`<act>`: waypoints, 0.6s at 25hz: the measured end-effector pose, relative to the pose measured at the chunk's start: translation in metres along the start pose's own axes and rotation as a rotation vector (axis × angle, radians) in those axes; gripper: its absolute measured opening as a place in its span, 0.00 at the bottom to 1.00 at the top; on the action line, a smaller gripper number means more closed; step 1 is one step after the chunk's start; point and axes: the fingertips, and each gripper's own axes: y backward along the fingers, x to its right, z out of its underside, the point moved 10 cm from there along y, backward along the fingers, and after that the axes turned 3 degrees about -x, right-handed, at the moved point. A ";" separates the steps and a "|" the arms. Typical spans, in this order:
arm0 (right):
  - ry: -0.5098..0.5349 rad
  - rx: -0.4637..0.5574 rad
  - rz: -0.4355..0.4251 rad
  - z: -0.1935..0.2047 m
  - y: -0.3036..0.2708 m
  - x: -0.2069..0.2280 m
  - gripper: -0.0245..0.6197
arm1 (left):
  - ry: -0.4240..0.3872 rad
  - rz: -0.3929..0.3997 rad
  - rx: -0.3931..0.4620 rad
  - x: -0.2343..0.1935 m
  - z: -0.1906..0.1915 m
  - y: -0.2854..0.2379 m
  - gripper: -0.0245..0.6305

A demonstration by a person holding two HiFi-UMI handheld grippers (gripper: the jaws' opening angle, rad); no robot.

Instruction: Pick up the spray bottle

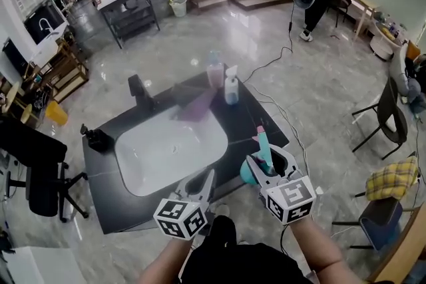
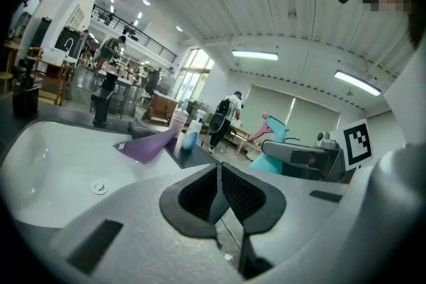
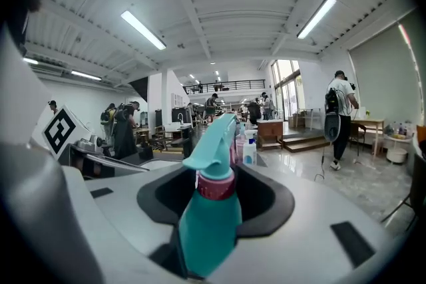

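The spray bottle (image 1: 264, 148) is teal with a pink collar and a teal trigger head. My right gripper (image 1: 267, 166) is shut on its body and holds it upright above the counter's front right corner. In the right gripper view the spray bottle (image 3: 208, 229) fills the space between the pads of the right gripper (image 3: 212, 209). Beside it on the left, my left gripper (image 1: 203, 184) is shut and empty over the counter's front edge. In the left gripper view, the left gripper (image 2: 219, 193) has its pads together, and the spray bottle (image 2: 276, 143) shows at the right.
A black counter (image 1: 106, 176) holds a white sink basin (image 1: 166, 149) with a black faucet (image 1: 138, 91). At its far edge lie a purple cloth (image 1: 196, 106), a pink bottle (image 1: 214, 70) and a white pump bottle (image 1: 231, 86). Chairs (image 1: 393, 177) stand to the right.
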 end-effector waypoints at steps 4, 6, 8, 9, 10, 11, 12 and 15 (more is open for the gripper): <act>0.012 0.003 -0.021 0.003 0.009 -0.010 0.31 | 0.005 -0.016 0.009 0.002 0.007 0.013 0.07; 0.015 0.004 -0.030 0.005 0.013 -0.014 0.31 | 0.013 -0.025 0.012 0.003 0.010 0.018 0.07; 0.013 0.009 -0.040 0.007 0.017 -0.016 0.31 | 0.017 -0.031 0.014 0.005 0.014 0.022 0.07; 0.012 0.012 -0.044 0.008 0.019 -0.017 0.31 | 0.019 -0.033 0.015 0.005 0.016 0.024 0.07; 0.013 0.014 -0.047 0.008 0.021 -0.018 0.31 | 0.020 -0.035 0.017 0.006 0.017 0.026 0.07; 0.016 0.016 -0.049 0.008 0.023 -0.020 0.31 | 0.022 -0.037 0.019 0.007 0.019 0.029 0.07; 0.019 0.016 -0.050 0.008 0.025 -0.021 0.31 | 0.025 -0.039 0.021 0.007 0.020 0.031 0.07; 0.022 0.016 -0.056 0.008 0.029 -0.025 0.31 | 0.027 -0.045 0.030 0.009 0.022 0.037 0.07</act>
